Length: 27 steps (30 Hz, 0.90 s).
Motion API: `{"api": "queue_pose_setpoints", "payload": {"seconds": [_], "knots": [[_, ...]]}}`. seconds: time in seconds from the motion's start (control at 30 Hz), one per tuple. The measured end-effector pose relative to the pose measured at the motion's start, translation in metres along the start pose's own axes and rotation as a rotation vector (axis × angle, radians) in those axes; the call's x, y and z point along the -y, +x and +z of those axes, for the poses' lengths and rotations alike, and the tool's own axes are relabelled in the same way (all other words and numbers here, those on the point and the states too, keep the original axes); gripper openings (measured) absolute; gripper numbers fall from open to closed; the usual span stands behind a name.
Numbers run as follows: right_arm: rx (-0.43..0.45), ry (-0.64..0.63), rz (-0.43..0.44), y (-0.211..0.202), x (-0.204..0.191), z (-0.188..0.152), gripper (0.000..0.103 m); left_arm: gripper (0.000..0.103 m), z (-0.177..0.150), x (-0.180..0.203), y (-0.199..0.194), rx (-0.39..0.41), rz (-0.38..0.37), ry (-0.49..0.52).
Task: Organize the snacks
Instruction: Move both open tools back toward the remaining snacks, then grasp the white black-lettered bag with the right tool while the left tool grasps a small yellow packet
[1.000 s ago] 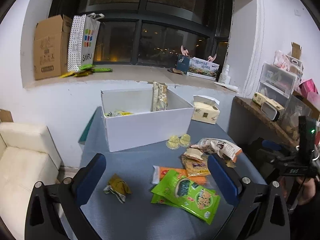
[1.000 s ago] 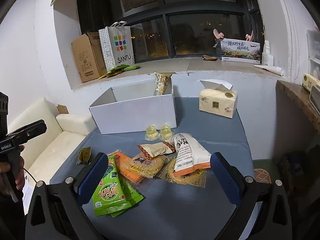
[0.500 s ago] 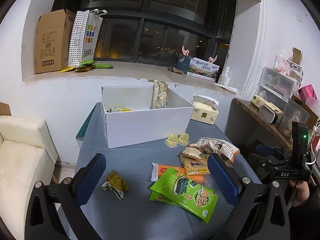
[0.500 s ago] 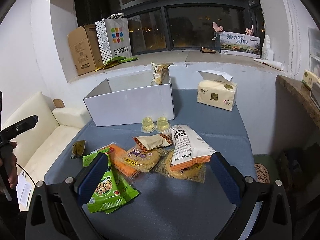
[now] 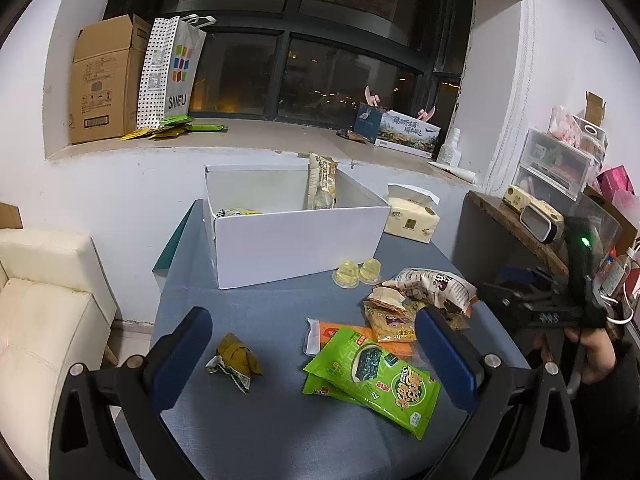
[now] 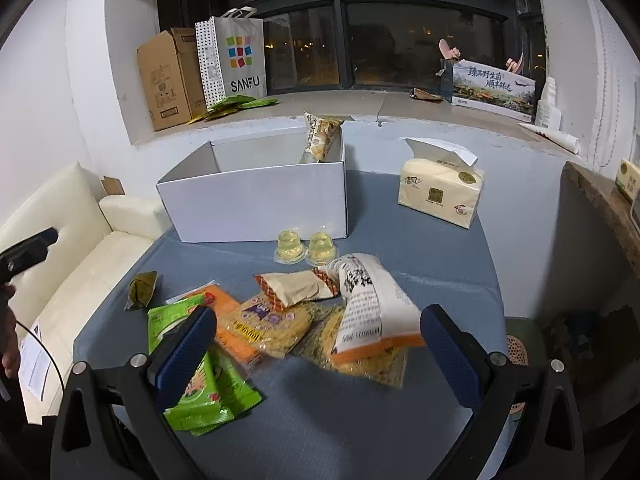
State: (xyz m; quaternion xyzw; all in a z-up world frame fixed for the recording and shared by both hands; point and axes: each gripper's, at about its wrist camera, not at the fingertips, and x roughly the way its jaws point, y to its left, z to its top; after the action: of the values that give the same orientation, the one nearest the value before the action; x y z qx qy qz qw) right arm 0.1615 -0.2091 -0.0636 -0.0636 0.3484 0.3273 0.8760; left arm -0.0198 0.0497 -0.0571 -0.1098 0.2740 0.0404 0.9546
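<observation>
Both my claws, left gripper [image 5: 308, 344] and right gripper [image 6: 318, 338], hang spread and empty; next, I pinch the green packet [image 5: 374, 376] near the table's [image 5: 280, 432] front edge for the white box [image 5: 296, 236].

Blue-grey bench [image 5: 280, 320] w/ white box [image 5: 296, 240], bright green snack bags [image 5: 376, 376], orange packet [image 6: 228, 320], olive wrapper [image 5: 236, 360], pale yellow tissue pack [image 6: 440, 192], polka-dot bag [image 6: 236, 60].

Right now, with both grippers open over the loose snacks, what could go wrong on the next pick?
1. The packets overlap: the white printed bag lies on a clear cracker pack, so closing on one may drag the other.
2. The jelly cups sit close against the white box; fingers may bump its wall.
3. The tall packet leans at the box's corner and could topple if the box is nudged.
</observation>
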Motion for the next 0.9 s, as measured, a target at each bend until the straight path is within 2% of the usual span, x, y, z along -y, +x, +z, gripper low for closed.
{"api": "queue_pose_setpoints", "payload": {"seconds": [0.17,0.37,0.63,0.7,0.73,0.9], "knots": [[-0.062,-0.038,-0.033,0.033,0.009,0.021,0.103,0.103,0.002,0.003,-0.001,0.005,-0.008,0.005],[-0.176,0.023,0.001,0.084,0.032,0.04,0.103,0.103,0.002,0.004,-0.001,0.006,-0.008,0.01],[-0.307,0.004,-0.015,0.132,0.04,0.031,0.103,0.103,-0.002,0.002,0.003,-0.009,-0.006,0.006],[-0.341,0.004,-0.019,0.139,0.042,0.026,0.085,0.103,-0.002,0.002,0.004,-0.012,-0.007,0.006],[-0.374,0.002,-0.002,0.144,0.042,0.022,0.041,0.103,-0.002,0.003,0.004,-0.014,-0.008,0.008],[-0.356,-0.019,0.015,0.136,0.039,0.015,0.04,0.103,-0.003,0.002,0.006,-0.018,-0.009,0.006]]}}
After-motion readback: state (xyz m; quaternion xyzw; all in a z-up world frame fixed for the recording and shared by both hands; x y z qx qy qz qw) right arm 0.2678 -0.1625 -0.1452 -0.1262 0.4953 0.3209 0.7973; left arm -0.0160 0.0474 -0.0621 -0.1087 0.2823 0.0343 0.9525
